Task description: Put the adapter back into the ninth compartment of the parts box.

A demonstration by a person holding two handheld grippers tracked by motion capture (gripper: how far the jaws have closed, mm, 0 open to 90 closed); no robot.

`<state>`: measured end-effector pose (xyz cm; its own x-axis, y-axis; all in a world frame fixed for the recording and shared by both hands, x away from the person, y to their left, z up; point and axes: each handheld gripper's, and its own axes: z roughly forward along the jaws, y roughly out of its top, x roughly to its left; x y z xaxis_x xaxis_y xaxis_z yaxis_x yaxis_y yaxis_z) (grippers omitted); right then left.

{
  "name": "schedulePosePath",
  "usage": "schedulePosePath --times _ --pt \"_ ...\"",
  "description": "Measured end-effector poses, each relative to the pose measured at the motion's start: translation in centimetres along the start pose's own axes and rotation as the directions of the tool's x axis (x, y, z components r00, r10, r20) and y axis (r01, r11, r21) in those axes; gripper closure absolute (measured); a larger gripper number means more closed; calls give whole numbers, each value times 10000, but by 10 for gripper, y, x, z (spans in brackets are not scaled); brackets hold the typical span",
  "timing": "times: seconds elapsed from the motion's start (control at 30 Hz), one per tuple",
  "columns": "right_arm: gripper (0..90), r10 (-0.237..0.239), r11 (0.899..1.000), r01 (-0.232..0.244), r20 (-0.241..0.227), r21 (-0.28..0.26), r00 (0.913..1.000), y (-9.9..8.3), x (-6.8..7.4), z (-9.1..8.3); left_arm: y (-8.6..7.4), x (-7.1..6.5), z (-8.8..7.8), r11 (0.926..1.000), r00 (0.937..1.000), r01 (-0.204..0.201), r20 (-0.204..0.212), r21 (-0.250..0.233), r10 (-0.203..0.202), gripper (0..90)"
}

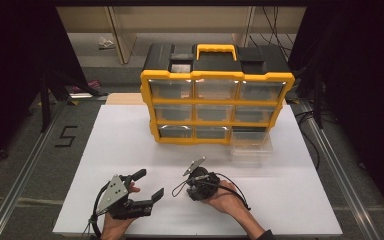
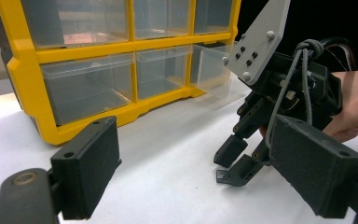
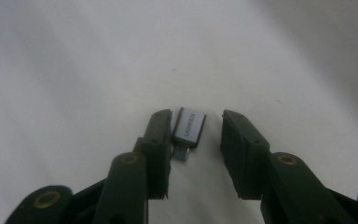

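A small grey USB adapter (image 3: 189, 127) lies flat on the white table (image 1: 130, 150). My right gripper (image 3: 196, 119) points down over it with the adapter between its jaws. The left pad (image 3: 161, 135) is against the adapter's side and the right pad (image 3: 235, 140) stands a gap away, so nothing is gripped. In the high view the right gripper (image 1: 195, 190) is at the table's front middle, in a hand. My left gripper (image 1: 150, 183) rests to its left, open and empty, its jaws aimed toward the right gripper (image 2: 235, 165).
A yellow and black organizer (image 1: 215, 107) with clear drawers stands at the back middle of the table. Its bottom right drawer (image 1: 251, 145) is pulled out onto the table. Dark curtains flank both sides.
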<state>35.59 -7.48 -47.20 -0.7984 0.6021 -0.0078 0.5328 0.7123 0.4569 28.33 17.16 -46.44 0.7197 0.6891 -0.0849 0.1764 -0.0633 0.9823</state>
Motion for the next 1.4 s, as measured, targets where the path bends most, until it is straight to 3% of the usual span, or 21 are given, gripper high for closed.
schedulePosePath --times 0.2,0.67,1.0,1.1,1.4 --pt "755 -64 10000 63 -87 -42 9999 0 1 0 0 0 0 10000 10000 -15 -4 15 15 157" --pt "767 -282 9996 281 -103 -48 9996 0 1 -1 0 0 0 10000 10000 5 15 -2 -5 157" --pt "767 -283 9952 274 -91 -944 9996 2 -7 -20 0 0 0 10000 10000 4 14 -19 -4 157" --pt "767 -305 9892 271 -215 -1442 9993 2 -13 -30 0 0 0 10000 10000 7 40 -10 -7 157" --pt "767 34 9779 -69 -172 -2091 9998 2 -21 -47 0 0 0 10000 10000 2 71 12 -2 158"
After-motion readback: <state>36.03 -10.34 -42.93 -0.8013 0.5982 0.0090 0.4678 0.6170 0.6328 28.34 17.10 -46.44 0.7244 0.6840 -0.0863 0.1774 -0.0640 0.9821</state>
